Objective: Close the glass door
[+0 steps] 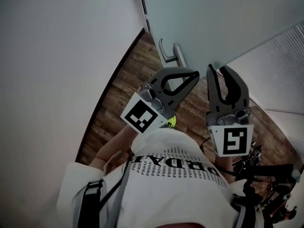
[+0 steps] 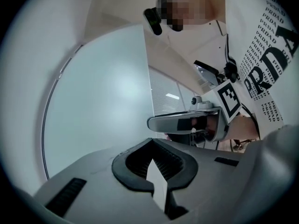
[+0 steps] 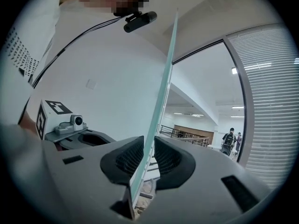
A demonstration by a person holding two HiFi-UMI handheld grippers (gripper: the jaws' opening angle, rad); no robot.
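Glass door [image 1: 213, 23]: top and far side cut off by head view's top edge; near bottom stretch hidden behind left gripper [image 1: 194, 74] and right gripper [image 1: 218, 70]. Dark gear [image 1: 266, 189] at lower right runs off the edge, can't tell what it is. In right gripper view, door's lower end hidden by gripper body; two ppl [image 3: 232, 141] far off, too small to make out. In left gripper view, right gripper shows only in part, rest hidden behind left gripper's body.

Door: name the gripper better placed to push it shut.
Probably the right gripper. Its fingers stand apart astride the door edge, ready to swing it. The left gripper is shut, empty, and clear of the handle.
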